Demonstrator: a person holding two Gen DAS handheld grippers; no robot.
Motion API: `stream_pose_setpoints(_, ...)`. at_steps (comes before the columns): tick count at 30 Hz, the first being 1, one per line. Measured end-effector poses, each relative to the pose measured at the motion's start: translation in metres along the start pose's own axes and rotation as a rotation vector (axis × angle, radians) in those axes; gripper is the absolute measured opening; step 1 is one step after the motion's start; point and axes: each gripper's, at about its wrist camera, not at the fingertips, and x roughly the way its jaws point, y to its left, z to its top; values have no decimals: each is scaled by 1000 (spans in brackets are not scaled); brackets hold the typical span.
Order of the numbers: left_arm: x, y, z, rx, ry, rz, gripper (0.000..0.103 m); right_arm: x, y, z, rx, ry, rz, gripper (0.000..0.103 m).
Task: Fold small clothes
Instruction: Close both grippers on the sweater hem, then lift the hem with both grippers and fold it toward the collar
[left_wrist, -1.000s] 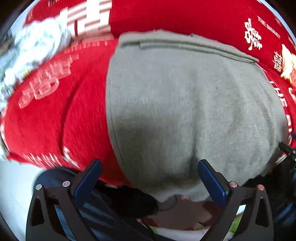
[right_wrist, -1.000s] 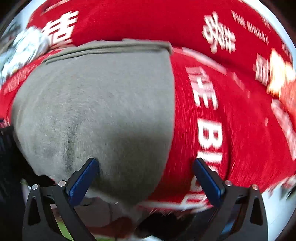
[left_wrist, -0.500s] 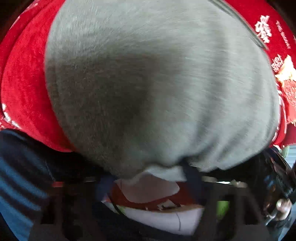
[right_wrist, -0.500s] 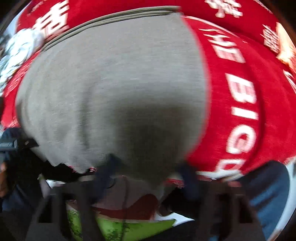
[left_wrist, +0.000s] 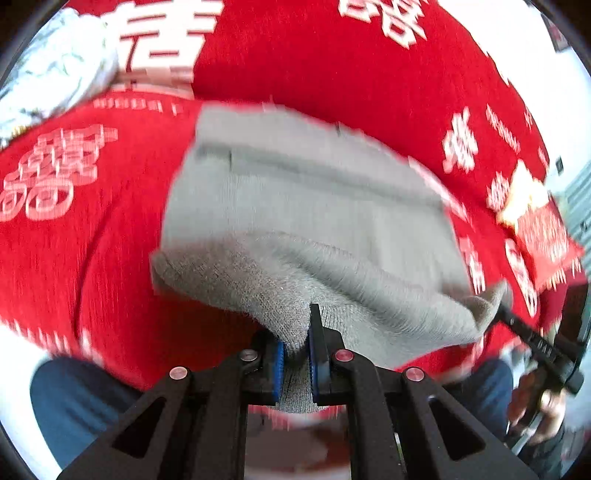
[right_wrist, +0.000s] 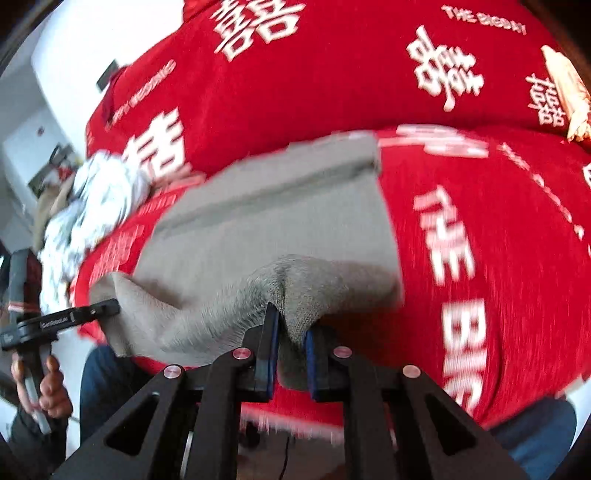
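Both grippers, spread a second ago, now pinch the near hem of the grey knitted garment (left_wrist: 303, 206): left gripper (left_wrist: 295, 354) clamped, right gripper (right_wrist: 290, 354) closing, lifting it off the red printed cloth (left_wrist: 295, 66); the fold is barely begun.

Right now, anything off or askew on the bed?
Nothing stands out. The grey garment lies on the red blanket, its near edge pinched and lifted by both tongs, left and right. A crumpled white cloth sits beside it, not spilled or damaged.
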Motion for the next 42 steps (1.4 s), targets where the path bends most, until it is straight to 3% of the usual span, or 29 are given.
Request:
stream_pose_setpoints(2, 16, 10, 27, -29, -9, 38, 11, 25, -3, 21, 42, -6, -22, 13)
stream_pose_setpoints(4, 47, 18, 35, -88, 45, 45, 11, 44, -6, 29, 61, 17, -44, 13)
stream_pose_setpoints(8, 54, 37, 39, -195, 55, -35, 17, 63, -16, 30, 100, 70, -50, 19)
stream_pose_setpoints(9, 51, 41, 37, -214, 67, -65, 31, 59, -21, 28, 113, 66, -40, 27)
stream_pose_setpoints(10, 47, 45, 33, -238, 71, -99, 57, 53, -22, 26, 132, 55, -21, 35)
stream_pose_setpoints(12, 33, 46, 25, -270, 19, -103, 87, 36, -25, 20, 143, 12, -17, 73)
stream_pose_setpoints(14, 21, 44, 17, -250, -20, -78, 87, 15, -22, 11, 132, -73, -32, 81)
stream_pose_setpoints(17, 17, 36, 4, -220, -15, -55, 87, -2, -26, -3, 136, -120, -57, 81)
stream_pose_setpoints(21, 30, 22, -3, -215, -7, -23, 84, -3, -27, -15, 160, -182, -173, 81)
stream_pose_setpoints(23, 36, 17, -1, -203, -5, -17, 75, 3, -21, -15, 118, -179, -162, 81)
stream_pose_setpoints(26, 41, 9, -2, -173, -23, 32, 75, 20, -12, -14, 85, -139, -138, 80)
stream_pose_setpoints(27, 43, 6, -2, -165, -30, 46, 73, 24, -11, -15, 89, -134, -133, 74)
stream_pose_setpoints(28, 43, 5, -2, -159, -39, 58, 63, 29, -10, -13, 88, -128, -126, 68)
stream_pose_setpoints(29, 42, 4, -2, -147, -47, 74, 56, 35, -8, -11, 78, -109, -119, 45)
stream_pose_setpoints(30, 41, 2, -1, -129, -52, 90, 38, 44, -6, -8, 63, -68, -114, 20)
stream_pose_setpoints(31, 40, 2, 0, -113, -51, 102, 23, 47, -4, -7, 54, -50, -108, 17)
stream_pose_setpoints(34, 32, 5, 0, -111, -60, 83, 11, 38, 5, -5, 11, -67, -93, 13)
stream_pose_setpoints(42, 5, -3, 12, -99, -127, 18, 11, 1, 7, 10, 36, -132, -3, 12)
